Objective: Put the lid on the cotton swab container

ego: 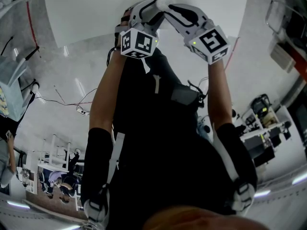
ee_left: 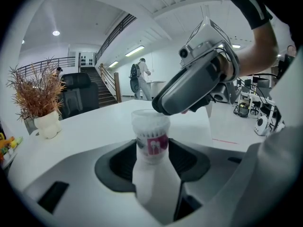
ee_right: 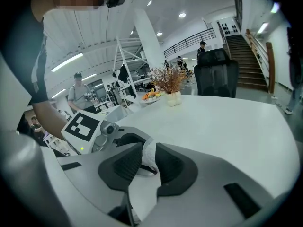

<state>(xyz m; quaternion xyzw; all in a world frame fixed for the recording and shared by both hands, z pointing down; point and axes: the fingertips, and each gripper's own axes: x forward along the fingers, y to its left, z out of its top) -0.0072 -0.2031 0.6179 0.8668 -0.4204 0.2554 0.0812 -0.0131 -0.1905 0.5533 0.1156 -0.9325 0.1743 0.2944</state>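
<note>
While clamping cotton swab container (ee_left: 150, 129) upright in left gripper (ee_left: 152, 163), pinches lid (ee_right: 147, 150) in right gripper (ee_right: 146, 167) just over mouth.

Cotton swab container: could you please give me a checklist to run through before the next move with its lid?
1. Left gripper shut on the cotton swab container, container upright: ok.
2. Right gripper shut on the lid: ok.
3. Lid at the container's top: ok.
4. Lid fully seated all round: cannot tell.
5. White table beneath both grippers: ok.
</note>
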